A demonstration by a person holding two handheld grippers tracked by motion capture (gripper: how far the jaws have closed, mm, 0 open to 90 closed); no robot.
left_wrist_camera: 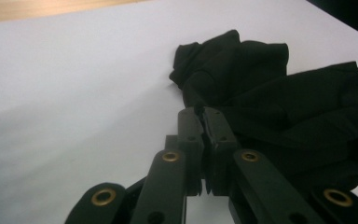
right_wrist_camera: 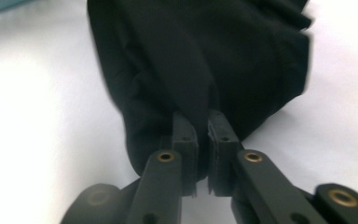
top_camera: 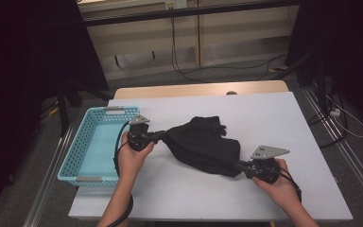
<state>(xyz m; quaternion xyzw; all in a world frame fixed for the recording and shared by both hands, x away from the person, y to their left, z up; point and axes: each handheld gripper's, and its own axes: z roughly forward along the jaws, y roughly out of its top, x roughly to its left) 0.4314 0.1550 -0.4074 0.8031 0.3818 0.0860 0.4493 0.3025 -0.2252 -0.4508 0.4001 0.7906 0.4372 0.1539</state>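
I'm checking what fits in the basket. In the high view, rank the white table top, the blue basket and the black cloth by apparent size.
1. white table top
2. black cloth and blue basket: they look about alike, so I won't rank them.

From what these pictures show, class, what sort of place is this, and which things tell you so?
Probably a lab or workshop set up for recording. A white table stands on grey carpet, loose cables trail across the floor, and a person works a black garment with hand-held grippers.

No text, label, brand, number or sign can be read on anything around the two grippers or on them.
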